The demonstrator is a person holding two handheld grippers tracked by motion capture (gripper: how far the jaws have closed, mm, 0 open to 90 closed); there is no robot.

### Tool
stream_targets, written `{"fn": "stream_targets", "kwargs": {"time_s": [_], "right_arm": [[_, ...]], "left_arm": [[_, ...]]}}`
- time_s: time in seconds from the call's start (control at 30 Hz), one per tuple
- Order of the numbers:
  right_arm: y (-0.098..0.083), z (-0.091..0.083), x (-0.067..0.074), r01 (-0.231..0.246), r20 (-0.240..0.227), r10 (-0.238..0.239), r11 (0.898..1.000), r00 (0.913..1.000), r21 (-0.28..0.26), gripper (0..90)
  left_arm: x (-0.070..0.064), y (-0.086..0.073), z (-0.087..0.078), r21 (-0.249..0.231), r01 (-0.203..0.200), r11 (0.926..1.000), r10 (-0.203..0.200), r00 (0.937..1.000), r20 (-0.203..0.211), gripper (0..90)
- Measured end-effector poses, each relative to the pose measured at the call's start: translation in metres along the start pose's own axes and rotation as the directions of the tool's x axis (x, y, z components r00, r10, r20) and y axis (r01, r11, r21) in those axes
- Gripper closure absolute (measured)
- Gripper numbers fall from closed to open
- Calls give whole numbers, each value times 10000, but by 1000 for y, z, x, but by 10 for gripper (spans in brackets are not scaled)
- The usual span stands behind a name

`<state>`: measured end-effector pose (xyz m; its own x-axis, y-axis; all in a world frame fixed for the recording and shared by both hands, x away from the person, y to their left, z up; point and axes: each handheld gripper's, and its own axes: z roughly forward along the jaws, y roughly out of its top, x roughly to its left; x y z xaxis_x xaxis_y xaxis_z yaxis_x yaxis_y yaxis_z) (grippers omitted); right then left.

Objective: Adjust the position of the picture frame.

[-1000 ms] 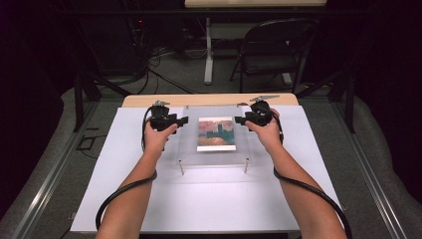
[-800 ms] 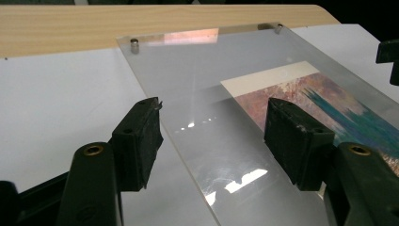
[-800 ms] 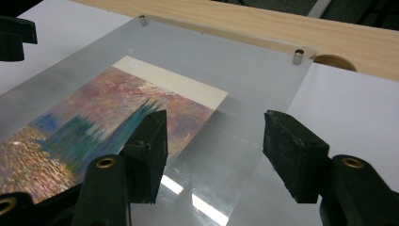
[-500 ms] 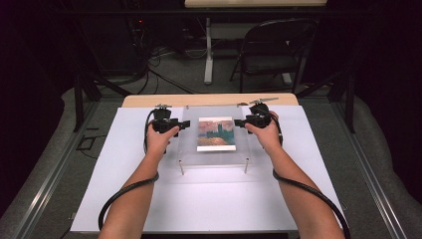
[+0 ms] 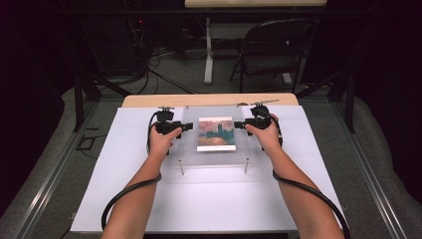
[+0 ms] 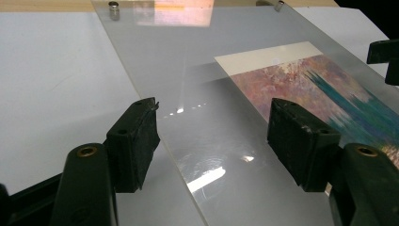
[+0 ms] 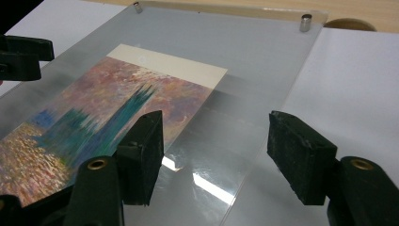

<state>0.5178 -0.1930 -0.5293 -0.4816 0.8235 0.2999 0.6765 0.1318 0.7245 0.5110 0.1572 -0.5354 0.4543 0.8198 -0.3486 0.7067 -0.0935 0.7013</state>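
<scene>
- Dark surroundings frame a bench [image 5: 124,199] with a white top and a bare wooden strip along its far edge; a folding chair [image 5: 271,55] and loose cables stand on the floor beyond it.
- At the far middle of the bench lies a clear acrylic panel [image 5: 214,158], raised on small metal standoffs [image 7: 306,22] at its corners.
- Under the panel sits a painted print [image 5: 215,134] in pink, teal and orange tones with a cream border, placed toward the panel's far half.
- The left gripper [image 5: 183,127] is at the panel's left edge. In the left gripper view its jaws stand apart, straddling that edge without pressing on it; they have just been opening.
- The right gripper [image 5: 240,124] is at the panel's right edge. In the right gripper view its jaws are likewise spread, one over the panel near the print and one out over the white top; they too have just been opening.
- Both forearms reach in from the near edge, cables trailing beside them.
</scene>
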Motion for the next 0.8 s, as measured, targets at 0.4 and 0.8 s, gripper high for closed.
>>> {"fn": "stream_targets", "kwargs": {"time_s": [0.4,0.8], "right_arm": [[-2,3,0,-177,-119,179,9998,9998,132,356],[-8,5,-4,-437,-239,443,9987,9987,261,366]], "left_arm": [[1,-3,3,201,132,9997,-133,9999,44,334],[4,-6,4,276,349,9990,-354,9992,175,329]]}}
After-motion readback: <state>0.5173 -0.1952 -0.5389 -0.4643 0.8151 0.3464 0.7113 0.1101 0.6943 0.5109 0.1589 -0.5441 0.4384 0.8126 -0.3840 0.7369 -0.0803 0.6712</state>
